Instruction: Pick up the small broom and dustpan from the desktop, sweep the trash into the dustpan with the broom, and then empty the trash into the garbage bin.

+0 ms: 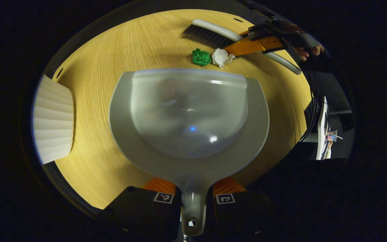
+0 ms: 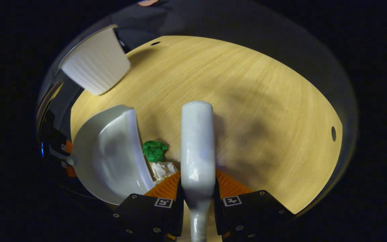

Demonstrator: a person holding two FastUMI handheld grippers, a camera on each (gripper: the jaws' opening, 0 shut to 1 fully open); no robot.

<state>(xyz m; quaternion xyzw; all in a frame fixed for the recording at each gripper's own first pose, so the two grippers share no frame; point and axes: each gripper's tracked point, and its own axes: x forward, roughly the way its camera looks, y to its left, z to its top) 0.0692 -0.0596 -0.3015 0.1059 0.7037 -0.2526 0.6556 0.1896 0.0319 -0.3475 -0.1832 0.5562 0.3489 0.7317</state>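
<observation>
In the left gripper view, the left gripper (image 1: 193, 198) pinches the handle of the grey dustpan (image 1: 188, 117) between both fingers, low at the near edge, and the pan spreads out ahead of it over the wooden desktop (image 1: 113, 60), its open lip facing the far side. Just beyond that lip lie two pieces of trash side by side: a green crumpled scrap (image 1: 201, 57) on the left and a white crumpled paper (image 1: 222, 57) touching it on the right. Farther off, the small broom (image 1: 213, 33) lies slanted with its dark bristles pointing toward the trash, and the right gripper (image 1: 247, 45) is closed around its pale handle, a hand (image 1: 309, 52) showing behind it at the far right. A white ribbed garbage bin (image 1: 53, 122) stands at the left edge of the desktop. In the right gripper view, the right gripper (image 2: 197, 198) clamps the broom handle (image 2: 197, 148) with both fingers; the bristles seem hidden beneath the handle. The dustpan (image 2: 109, 158) sits to the near left, its lip just beside the green scrap (image 2: 155, 150) and white paper (image 2: 164, 168), which lie between pan and broom. The bin (image 2: 96, 65) sits at the far left.
</observation>
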